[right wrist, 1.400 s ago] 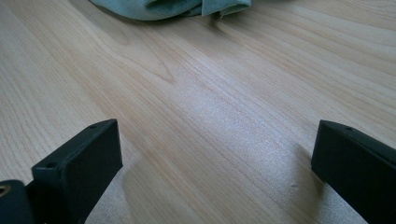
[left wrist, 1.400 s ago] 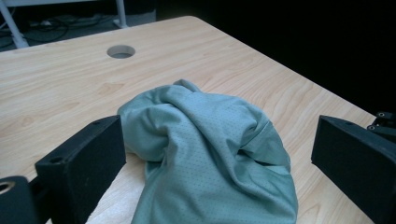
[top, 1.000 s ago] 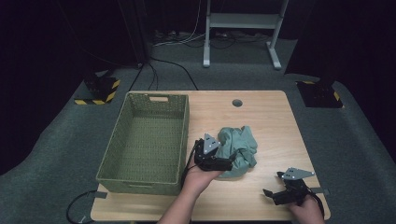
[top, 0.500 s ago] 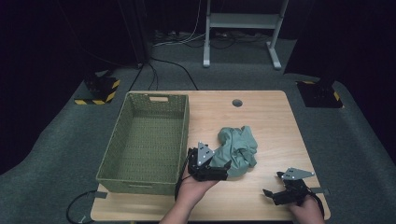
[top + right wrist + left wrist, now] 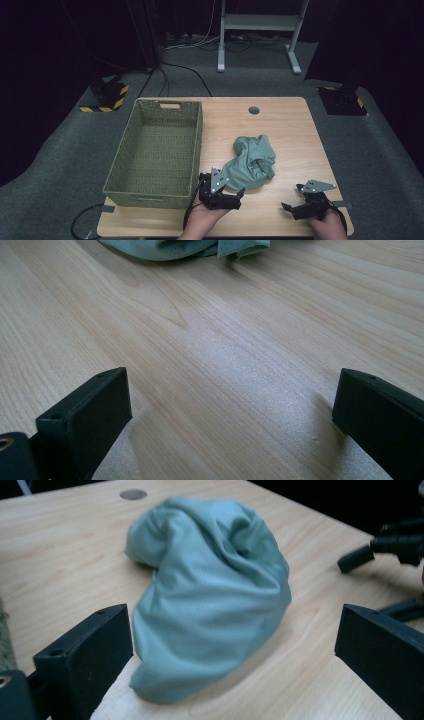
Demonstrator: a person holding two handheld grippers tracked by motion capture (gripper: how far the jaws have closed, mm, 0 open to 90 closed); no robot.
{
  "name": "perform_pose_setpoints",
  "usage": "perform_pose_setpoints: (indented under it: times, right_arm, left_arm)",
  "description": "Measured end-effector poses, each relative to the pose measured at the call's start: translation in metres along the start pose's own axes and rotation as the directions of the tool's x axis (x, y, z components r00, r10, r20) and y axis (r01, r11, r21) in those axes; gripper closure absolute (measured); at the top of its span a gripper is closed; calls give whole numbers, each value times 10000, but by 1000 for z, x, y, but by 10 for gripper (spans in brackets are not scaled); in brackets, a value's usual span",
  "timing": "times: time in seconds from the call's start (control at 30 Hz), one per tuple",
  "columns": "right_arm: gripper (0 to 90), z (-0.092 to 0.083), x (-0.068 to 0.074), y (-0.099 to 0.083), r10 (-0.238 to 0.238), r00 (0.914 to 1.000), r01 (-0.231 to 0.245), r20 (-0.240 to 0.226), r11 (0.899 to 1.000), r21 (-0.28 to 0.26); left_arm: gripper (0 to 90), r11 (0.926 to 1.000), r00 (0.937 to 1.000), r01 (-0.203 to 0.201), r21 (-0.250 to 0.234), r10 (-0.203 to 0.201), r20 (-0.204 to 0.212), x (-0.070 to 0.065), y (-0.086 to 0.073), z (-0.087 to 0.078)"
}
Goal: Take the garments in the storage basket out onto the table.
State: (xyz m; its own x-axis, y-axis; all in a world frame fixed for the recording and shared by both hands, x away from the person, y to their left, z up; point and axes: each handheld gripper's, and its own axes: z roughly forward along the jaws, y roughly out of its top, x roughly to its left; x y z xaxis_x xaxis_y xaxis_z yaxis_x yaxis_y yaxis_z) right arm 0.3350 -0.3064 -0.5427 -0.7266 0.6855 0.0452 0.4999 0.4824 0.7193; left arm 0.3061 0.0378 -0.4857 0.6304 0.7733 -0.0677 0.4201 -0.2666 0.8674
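A crumpled pale green cloth (image 5: 252,162) lies on the wooden table (image 5: 280,120) right of an olive woven basket (image 5: 127,167). My left gripper (image 5: 223,186) sits at the cloth's near-left end, jaws wide open. In the left gripper view the cloth (image 5: 215,590) lies just ahead of that gripper (image 5: 235,630), its near tip reaching between the jaws without touching them. My right gripper (image 5: 291,196) rests low near the front right edge, open over bare wood (image 5: 230,395). The cloth's edge (image 5: 190,247) shows at the top of the right gripper view.
The basket holds nothing that I can see. A round cable hole (image 5: 254,110) is at the table's far middle. The right gripper's fingers (image 5: 356,558) show to the right of the cloth in the left gripper view. Dark carpet and a stand lie beyond the table.
My left gripper has drawn back toward the near edge, away from the cloth's middle. The cloth's near end now trails out toward it. The right gripper has stayed put.
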Motion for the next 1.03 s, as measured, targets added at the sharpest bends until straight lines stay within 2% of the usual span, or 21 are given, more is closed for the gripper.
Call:
perform_pose_setpoints:
  times: [0.13,0.3,0.37,0.4,0.47,0.5,0.57,0.63,0.73,0.83,1.03]
  right_arm:
    - [21,0,0,0,-5,10000,5,0,10000,3]
    - [23,0,0,0,-4,10000,5,13,10000,-11]
    - [22,0,0,0,-1,10000,1,9,10000,-6]
    - [21,0,0,0,-9,10000,9,4,10000,10]
    - [22,0,0,0,16,10000,-16,-17,10000,-11]
    - [21,0,-1,0,36,10000,-36,-29,10000,-8]
    - [21,-1,-1,0,68,10000,-68,-64,10000,-14]
    - [20,0,-1,0,72,9999,-72,-80,10000,-14]
    - [19,0,-1,0,67,9999,-67,-93,10000,-31]
    - [21,0,-1,0,59,9999,-59,-96,10000,-35]
    - [26,-1,-1,0,88,10000,-89,-38,9999,-62]
  left_arm:
    - [22,9997,9997,-197,112,196,132,-4,-12,6]
    - [19,9972,9996,-280,691,281,-3,-4,-33,17]
    - [18,9933,9970,-703,914,729,-259,-5,-41,22]
    - [16,9911,9961,-771,1084,812,-332,-4,-45,24]
    - [16,9865,9977,-502,1559,566,-367,-4,-50,27]
    - [17,9852,9965,-509,1638,611,-578,-4,-50,28]
    - [21,9843,9937,-768,1591,886,-684,-5,-50,27]
    - [20,9773,9894,-984,1876,1164,-871,-7,-51,28]
    - [19,9709,9854,-1320,1996,1504,-799,-10,-51,29]
    - [17,9710,9867,-1240,2045,1425,-782,-9,-51,29]
    - [18,9744,9926,-821,2092,988,-703,-5,-51,30]
